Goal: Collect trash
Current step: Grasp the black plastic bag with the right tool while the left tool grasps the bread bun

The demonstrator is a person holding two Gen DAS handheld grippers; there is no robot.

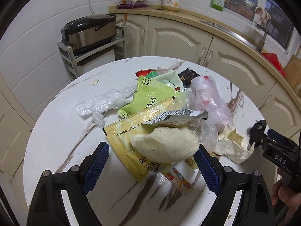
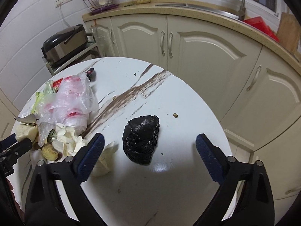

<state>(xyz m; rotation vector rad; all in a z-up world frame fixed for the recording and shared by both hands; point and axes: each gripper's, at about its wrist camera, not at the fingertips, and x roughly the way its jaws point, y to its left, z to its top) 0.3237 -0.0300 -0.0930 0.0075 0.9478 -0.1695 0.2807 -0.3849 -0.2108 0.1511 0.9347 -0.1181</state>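
A round white table (image 2: 169, 101) with brown marble streaks fills the middle of both views. A knotted black bag (image 2: 141, 139) lies alone at centre — crumbs (image 2: 175, 115) scattered around it. At left, a heap of wrappers (image 1: 150, 101), clear plastic (image 2: 75, 101), crumpled paper (image 2: 67, 141).

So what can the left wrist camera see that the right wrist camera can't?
Only the left wrist view shows the yellow wrapper and the crinkled clear plastic on the table.

Only the right wrist view shows the black bag, lying alone between the open right gripper fingers.

Both show the white bun, the pink-and-clear plastic bag, the torn cream paper, the rice cooker and the round marble table. The left gripper is open too.
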